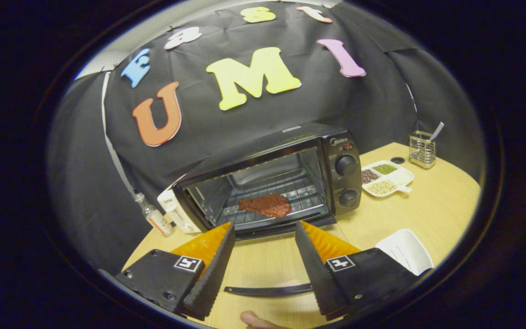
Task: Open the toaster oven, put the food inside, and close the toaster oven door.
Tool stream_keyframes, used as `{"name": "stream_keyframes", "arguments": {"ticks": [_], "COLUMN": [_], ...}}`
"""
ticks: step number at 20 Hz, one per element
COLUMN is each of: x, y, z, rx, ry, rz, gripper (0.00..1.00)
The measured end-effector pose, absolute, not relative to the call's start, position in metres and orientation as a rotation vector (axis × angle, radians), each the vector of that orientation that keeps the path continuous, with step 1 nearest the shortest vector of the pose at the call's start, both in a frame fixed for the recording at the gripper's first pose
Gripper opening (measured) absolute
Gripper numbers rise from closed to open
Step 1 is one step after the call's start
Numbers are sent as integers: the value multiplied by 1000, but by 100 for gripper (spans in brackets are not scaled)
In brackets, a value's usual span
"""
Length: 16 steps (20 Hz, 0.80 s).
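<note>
I see "Midea" on the toaster oven (272,183). Its door hangs open toward my released, empty hand-held gripper (265,237); the meat (265,205) lies sideways inside.

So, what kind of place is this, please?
Probably a mock kitchen set up in a recording booth: a toaster oven stands open on a wooden table, with a divided seasoning tray and a utensil holder nearby. The tongs are open, empty.

A black toaster oven (272,183) with black knobs holds a reddish-brown slab of food (265,204) on its grey wire rack. The table (432,210) is pale yellow wood. A white divided tray (387,178) carries green, dark brown and beige fillings.
</note>
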<state>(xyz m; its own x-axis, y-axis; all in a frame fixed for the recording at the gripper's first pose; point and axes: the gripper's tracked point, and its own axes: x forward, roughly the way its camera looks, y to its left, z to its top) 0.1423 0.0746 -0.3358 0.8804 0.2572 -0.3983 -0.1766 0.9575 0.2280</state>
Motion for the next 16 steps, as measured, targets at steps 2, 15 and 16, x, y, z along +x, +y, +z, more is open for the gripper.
{"name": "stream_keyframes", "arguments": {"ticks": [2, 15, 16], "x": [128, 83, 80], "y": [78, 71, 71], "z": [-332, -418, -425], "rx": [156, -45, -56], "ry": [420, 559, 571], "rz": [236, 164, 161], "gripper": [94, 100, 100]}}
